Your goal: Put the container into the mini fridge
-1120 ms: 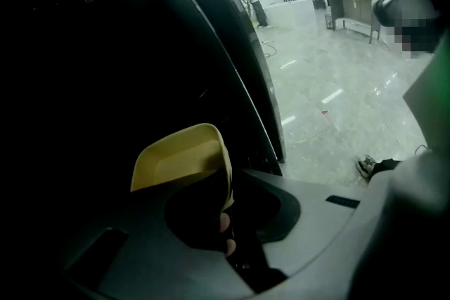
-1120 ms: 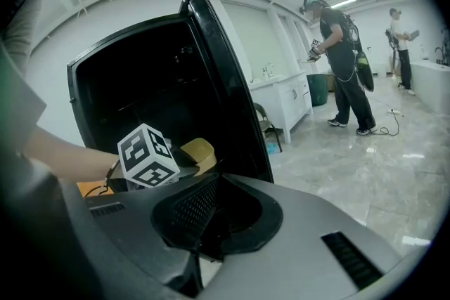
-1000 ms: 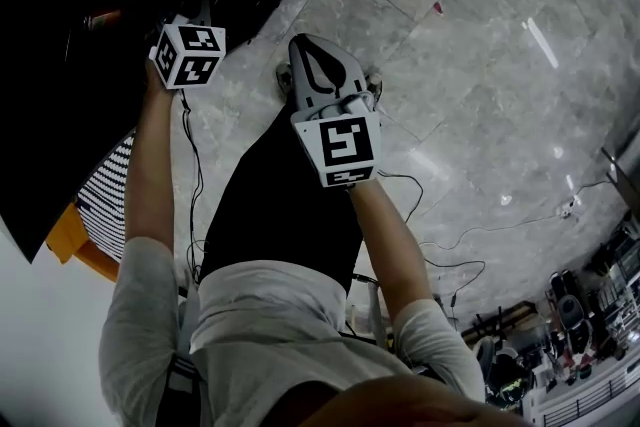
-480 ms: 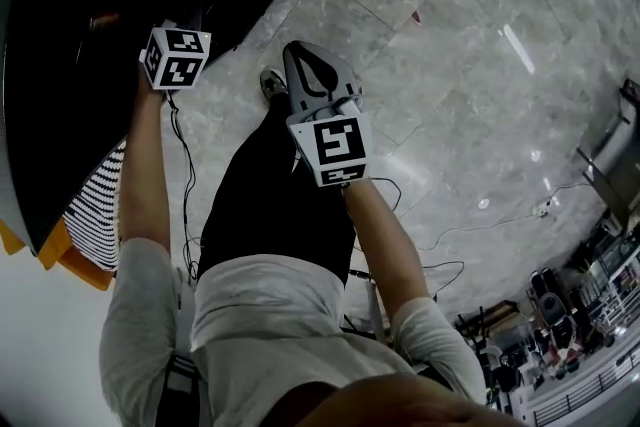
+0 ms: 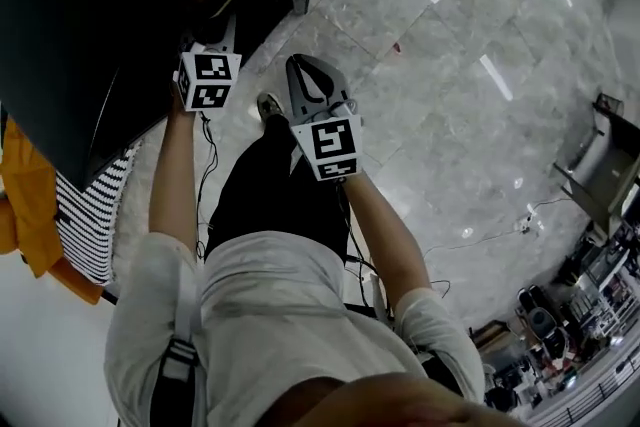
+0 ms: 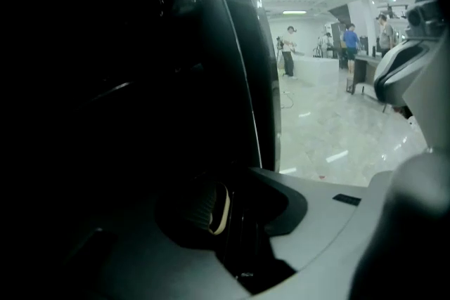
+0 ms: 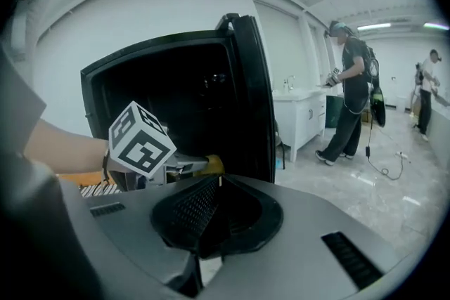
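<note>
The left claw has drawn nearer the right claw than half a second ago. The right claw is pressed together, empty. The left claw's grip is too dark to read. A yellowish container shows at its tip, before the open mini fridge.

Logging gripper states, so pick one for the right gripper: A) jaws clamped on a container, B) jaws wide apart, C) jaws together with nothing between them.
C: in the right gripper view the right gripper has its jaws meeting along one line, with nothing held between them.
</note>
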### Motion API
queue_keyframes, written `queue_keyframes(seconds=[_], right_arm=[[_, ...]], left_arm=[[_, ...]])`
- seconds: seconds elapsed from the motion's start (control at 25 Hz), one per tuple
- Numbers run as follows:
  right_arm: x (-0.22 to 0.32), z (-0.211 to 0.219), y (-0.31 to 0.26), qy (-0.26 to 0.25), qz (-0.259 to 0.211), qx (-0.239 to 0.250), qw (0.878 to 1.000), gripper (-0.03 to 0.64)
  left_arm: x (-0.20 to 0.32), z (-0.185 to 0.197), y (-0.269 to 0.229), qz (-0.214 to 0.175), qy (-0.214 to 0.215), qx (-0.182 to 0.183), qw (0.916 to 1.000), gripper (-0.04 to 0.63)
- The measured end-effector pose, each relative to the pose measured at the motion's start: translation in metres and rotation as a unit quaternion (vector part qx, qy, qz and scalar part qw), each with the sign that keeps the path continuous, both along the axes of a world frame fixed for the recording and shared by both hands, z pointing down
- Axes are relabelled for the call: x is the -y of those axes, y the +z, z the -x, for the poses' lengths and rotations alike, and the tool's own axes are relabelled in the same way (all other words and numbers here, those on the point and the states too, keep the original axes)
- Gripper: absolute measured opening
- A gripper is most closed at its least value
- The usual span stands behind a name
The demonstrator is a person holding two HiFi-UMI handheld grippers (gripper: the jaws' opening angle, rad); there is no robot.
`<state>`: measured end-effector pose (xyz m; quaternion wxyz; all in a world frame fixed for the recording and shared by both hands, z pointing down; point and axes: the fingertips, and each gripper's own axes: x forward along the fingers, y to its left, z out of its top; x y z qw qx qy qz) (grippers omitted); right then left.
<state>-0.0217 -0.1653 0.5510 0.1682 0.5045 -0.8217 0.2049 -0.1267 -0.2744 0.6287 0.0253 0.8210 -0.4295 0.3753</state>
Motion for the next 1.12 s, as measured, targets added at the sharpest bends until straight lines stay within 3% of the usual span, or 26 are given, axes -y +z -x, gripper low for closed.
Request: queue_keyframes(seconds=[0.16,0.4,0.64,0.84,0.96,1.12], right_arm=[[0.006,0.006,-0.035,-0.006,-0.022,-0.024,0.999,0.04],[0.004,0.011,-0.101,-0.026,-0.053,-0.056,0.997,0.04],[-0.006,0.012,-0.147,-0.041,-0.08,-0.071,0.993,0.04],[-0.009,0.006,-0.176,-0.045,-0.113,-0.062,0.991,0.04],[-0.018,0.002,-0.195,-0.065,-0.132,-0.057,0.987,0.039],[-0.03,-0.011,-0.218,-0.093,-0.159,-0.052,0.982,0.038]], left_arm=[[-0.027,-0.02,-0.035,0.011,0.005,-0.063,0.9979,0.112],[-0.076,-0.026,-0.086,-0.007,-0.003,-0.086,0.9962,0.034],[-0.095,-0.035,-0.17,-0.032,-0.026,-0.178,0.9832,0.02],[-0.108,-0.032,-0.2,-0.05,-0.07,-0.175,0.9808,0.012],[-0.122,-0.034,-0.222,-0.067,-0.106,-0.183,0.975,0.012],[-0.143,-0.051,-0.245,-0.078,-0.118,-0.19,0.9715,0.012]])
